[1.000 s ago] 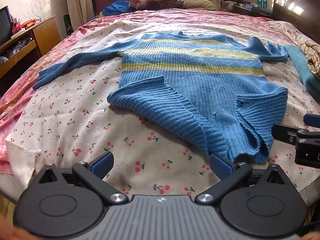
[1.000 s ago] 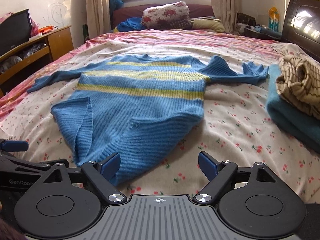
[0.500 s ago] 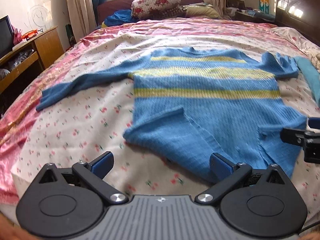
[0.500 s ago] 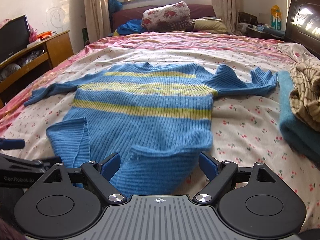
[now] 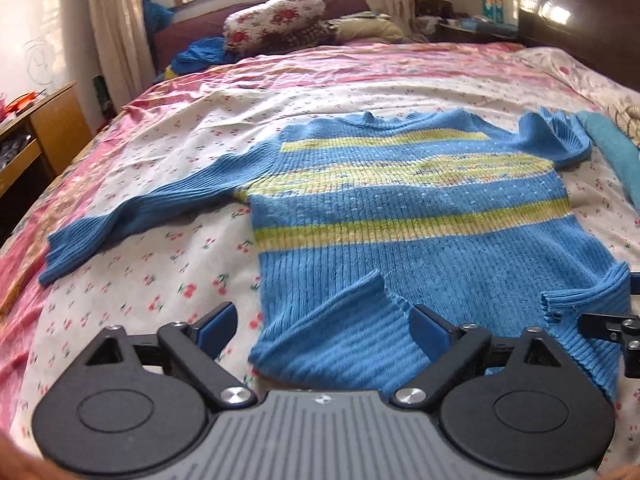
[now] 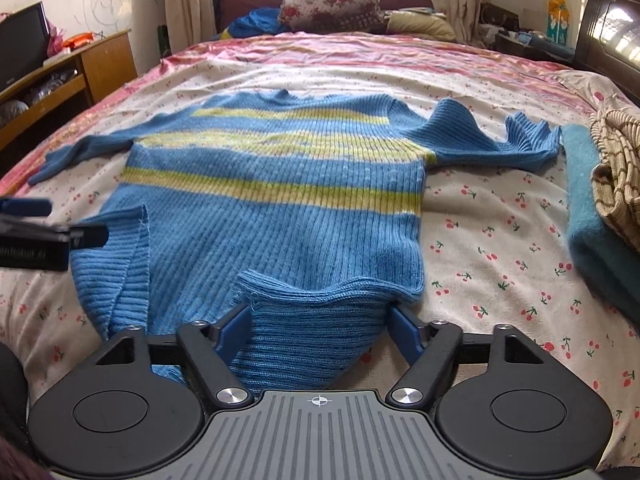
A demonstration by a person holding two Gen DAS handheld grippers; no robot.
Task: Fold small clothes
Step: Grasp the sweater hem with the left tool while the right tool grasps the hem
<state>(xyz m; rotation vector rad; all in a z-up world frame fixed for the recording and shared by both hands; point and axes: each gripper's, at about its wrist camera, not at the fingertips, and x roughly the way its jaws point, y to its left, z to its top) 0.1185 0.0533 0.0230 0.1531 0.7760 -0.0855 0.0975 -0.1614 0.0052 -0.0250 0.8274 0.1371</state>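
Note:
A blue knit sweater (image 5: pixel 408 208) with yellow stripes lies spread on the bed, hem toward me, both hem corners flipped up. It also shows in the right wrist view (image 6: pixel 272 200). My left gripper (image 5: pixel 322 326) is open, its jaws either side of the hem's left corner. My right gripper (image 6: pixel 318 326) is open, with the hem's right corner bunched between its jaws. The left sleeve (image 5: pixel 132 216) lies stretched out; the right sleeve (image 6: pixel 500 136) is crumpled.
The bed carries a cherry-print sheet (image 6: pixel 492 240) over a pink cover. Folded clothes, a teal piece (image 6: pixel 592 216) under a tan knit (image 6: pixel 620 160), lie at the right. A wooden cabinet (image 6: pixel 60 80) stands left, a dark headboard (image 6: pixel 612 40) right, pillows (image 6: pixel 332 0) far back.
Both grippers have moved forward and down onto the sweater's hem; the hem corners now sit between their open jaws. The sweater lies flatter and straighter than a second ago.

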